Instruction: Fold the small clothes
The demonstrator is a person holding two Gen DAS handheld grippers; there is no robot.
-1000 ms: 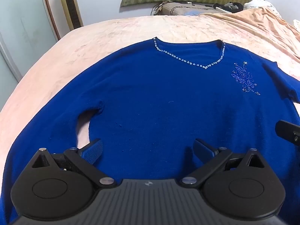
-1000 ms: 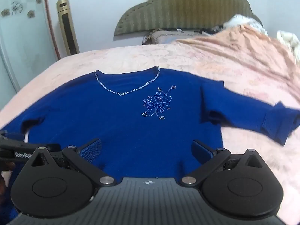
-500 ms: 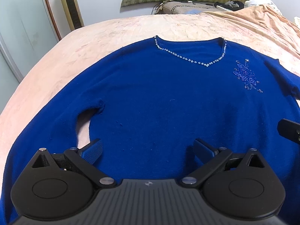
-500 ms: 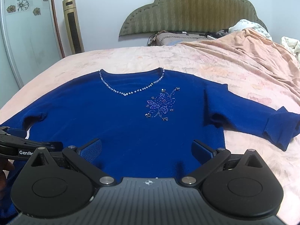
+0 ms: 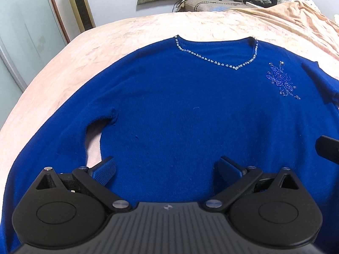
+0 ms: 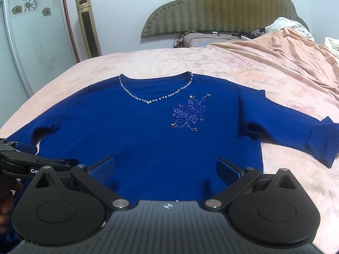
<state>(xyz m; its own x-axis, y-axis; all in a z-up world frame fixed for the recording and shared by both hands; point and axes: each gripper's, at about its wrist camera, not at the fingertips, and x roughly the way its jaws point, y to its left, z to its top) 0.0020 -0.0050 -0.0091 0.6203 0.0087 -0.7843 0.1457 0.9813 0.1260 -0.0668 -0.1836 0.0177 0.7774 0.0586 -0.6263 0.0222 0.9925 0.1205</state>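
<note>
The right gripper (image 6: 166,170) tips up a little so more wall shows ahead of it, yet the blue sweater (image 6: 148,131) stays flat and unfolded on the bed (image 6: 211,63) before both wide-spread grippers, left gripper (image 5: 167,171) included, its hem hidden beneath them.

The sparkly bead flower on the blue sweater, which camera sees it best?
The right wrist view. There the bead flower sits near the middle of the picture, whole and clear on the blue sweater. The left wrist view shows it too, but pushed toward the right edge, smaller and stretched by the lens.
</note>
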